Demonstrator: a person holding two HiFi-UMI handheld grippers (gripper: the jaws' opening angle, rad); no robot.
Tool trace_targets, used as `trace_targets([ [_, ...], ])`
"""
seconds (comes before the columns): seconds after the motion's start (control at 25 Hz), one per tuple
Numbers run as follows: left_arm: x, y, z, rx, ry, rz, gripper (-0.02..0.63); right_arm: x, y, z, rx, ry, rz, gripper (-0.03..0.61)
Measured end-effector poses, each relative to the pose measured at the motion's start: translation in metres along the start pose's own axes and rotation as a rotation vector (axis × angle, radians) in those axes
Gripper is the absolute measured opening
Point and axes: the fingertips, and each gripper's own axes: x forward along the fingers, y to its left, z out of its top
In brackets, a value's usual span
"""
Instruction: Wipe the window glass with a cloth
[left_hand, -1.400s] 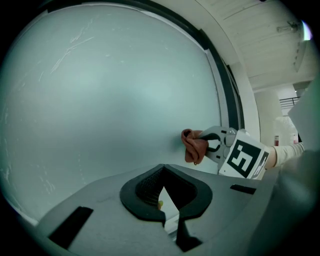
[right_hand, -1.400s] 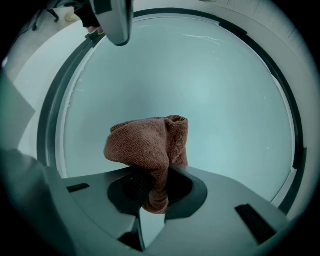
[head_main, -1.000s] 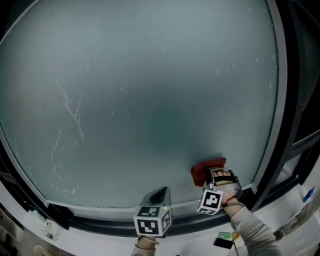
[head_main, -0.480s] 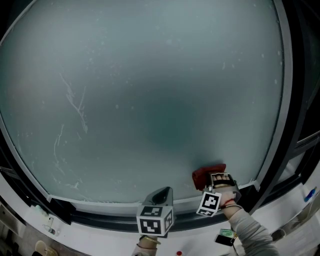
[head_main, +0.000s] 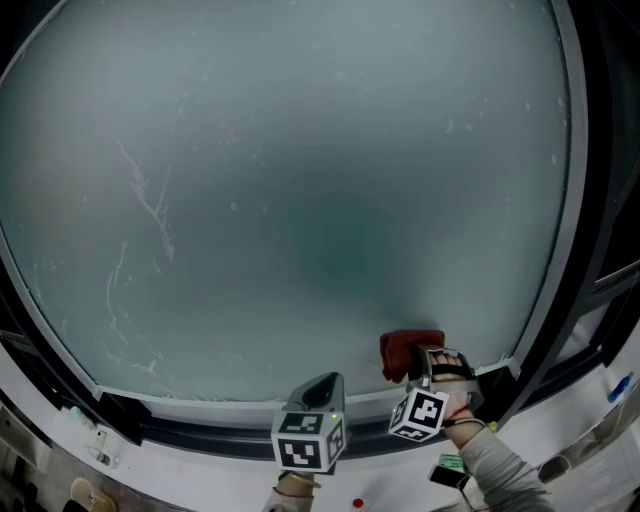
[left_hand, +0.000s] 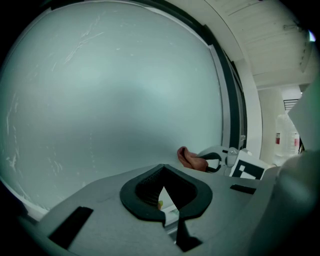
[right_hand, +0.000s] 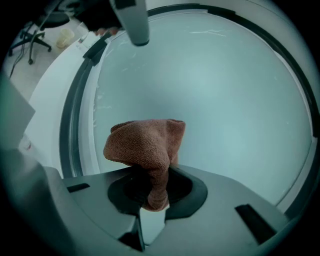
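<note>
From the head view, I see the window glass (head_main: 300, 180) filling almost everything, frosted, with pale streaks on its left side. The cloth (head_main: 405, 350), a reddish wad, sits low on the pane toward the right, close to the dark frame (head_main: 200, 432). My right gripper (head_main: 422, 362) has it pinched and holds it against the glass. The left gripper (head_main: 322, 386) hangs just left of it, its tip near the bottom edge of the pane and apart from the cloth.

In the left gripper view, the jaws are pressed together with nothing between them. The glass lies ahead, and the cloth shows off to the right, in the other gripper's grasp.

In the right gripper view, the jaws are clamped on the lower end of the cloth. Its bunched upper part bulges up and to the left over the jaws, in front of the glass. The frame curves down the left side, and the left gripper pokes in at the top.
</note>
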Motion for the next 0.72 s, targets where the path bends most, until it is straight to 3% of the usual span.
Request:
trace_targets([
  [0.32,-0.012,0.003,-0.017,-0.016,-0.034,0.001,0.005,-0.068,-0.02,0.03,0.547,-0.2,0.01,0.048],
  [0.52,-0.027,0.002,-0.026,-0.021,-0.069,0.011,0.005,-0.096,-0.013,0.035,0.97,-0.31,0.143,0.048],
  [0.72,-0.04,0.005,-0.041,-0.039,-0.066,0.017,0.005,-0.113,0.006,0.039,1.138,-0.352,0.242,0.048],
])
